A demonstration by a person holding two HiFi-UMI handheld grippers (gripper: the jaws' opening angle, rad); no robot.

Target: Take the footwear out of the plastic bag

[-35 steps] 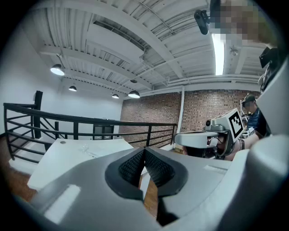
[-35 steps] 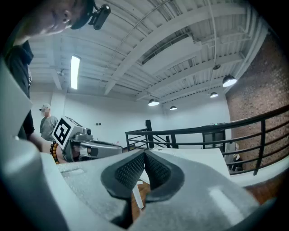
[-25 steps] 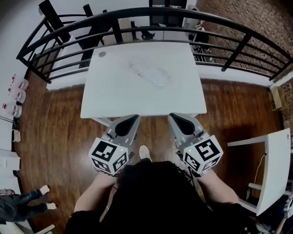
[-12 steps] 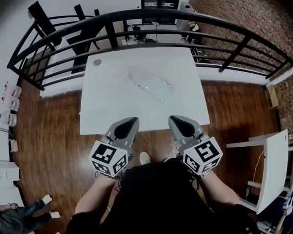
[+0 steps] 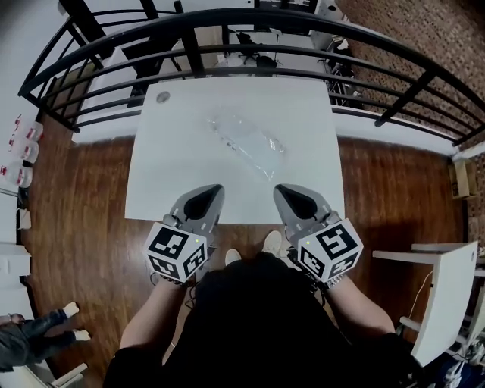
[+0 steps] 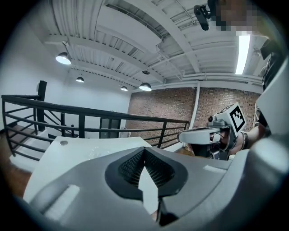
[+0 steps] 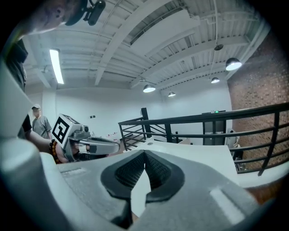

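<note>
A clear plastic bag (image 5: pixel 246 142) lies flat near the middle of the white table (image 5: pixel 167 182); what is inside it I cannot make out. My left gripper (image 5: pixel 213 189) is shut and empty, its tips over the table's near edge, left of the bag and well short of it. My right gripper (image 5: pixel 278 189) is shut and empty too, just below the bag's near end. In the left gripper view the closed jaws (image 6: pixel 143 151) point across the table (image 6: pixel 81 151). The right gripper view shows the same closed jaws (image 7: pixel 144 154).
A black metal railing (image 5: pixel 250 23) runs along the table's far side. Dark wooden floor (image 5: pixel 83 220) surrounds the table. A second white table (image 5: pixel 443 295) stands at the right. Another person's legs (image 5: pixel 38 330) show at the lower left.
Both grippers have come forward together, from over the floor in front of the table to its near edge. The bag now lies closer to them. Both stayed shut.
</note>
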